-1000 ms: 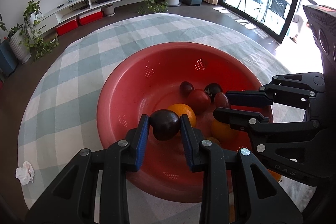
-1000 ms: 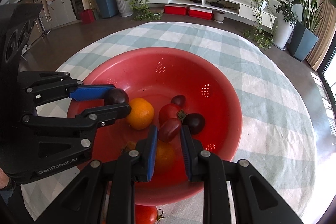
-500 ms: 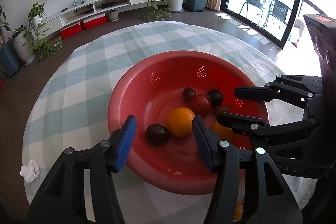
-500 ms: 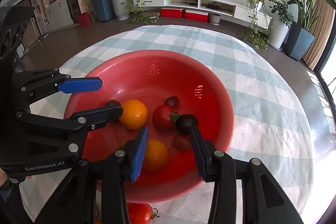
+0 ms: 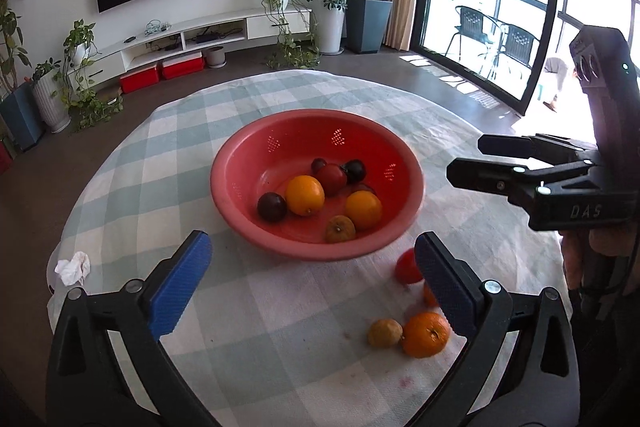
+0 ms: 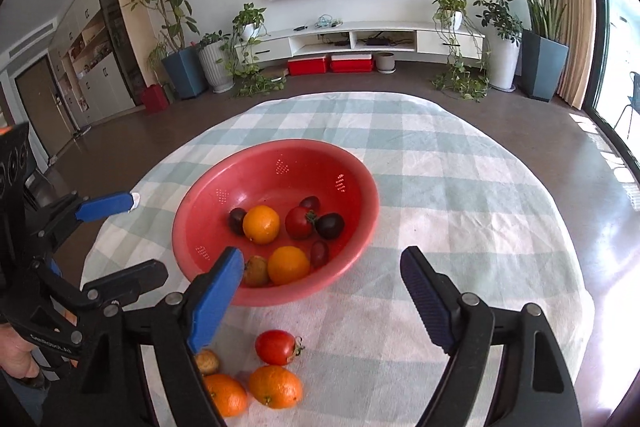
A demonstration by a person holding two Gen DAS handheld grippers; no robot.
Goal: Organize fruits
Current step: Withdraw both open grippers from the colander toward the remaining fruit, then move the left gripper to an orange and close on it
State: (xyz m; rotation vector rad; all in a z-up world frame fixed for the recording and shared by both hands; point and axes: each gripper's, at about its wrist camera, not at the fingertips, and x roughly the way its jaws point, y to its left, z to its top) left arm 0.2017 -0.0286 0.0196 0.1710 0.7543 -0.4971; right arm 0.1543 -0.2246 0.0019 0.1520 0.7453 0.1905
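The left gripper (image 5: pixel 312 283) and right gripper (image 6: pixel 320 299) had just been opening, jaws released and empty. The red colander (image 6: pixel 360 227) sat upright; the near tomato (image 6: pixel 276 347) pointed its stem right.

Four oranges (image 6: pixel 261 224), two tomatoes (image 6: pixel 299 223), perhaps four plums (image 6: pixel 330 225)

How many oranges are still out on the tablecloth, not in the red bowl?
2. One orange lies just nearer the camera than the loose tomato; the other orange is left of it, partly behind the right tool's finger. More could be hidden.
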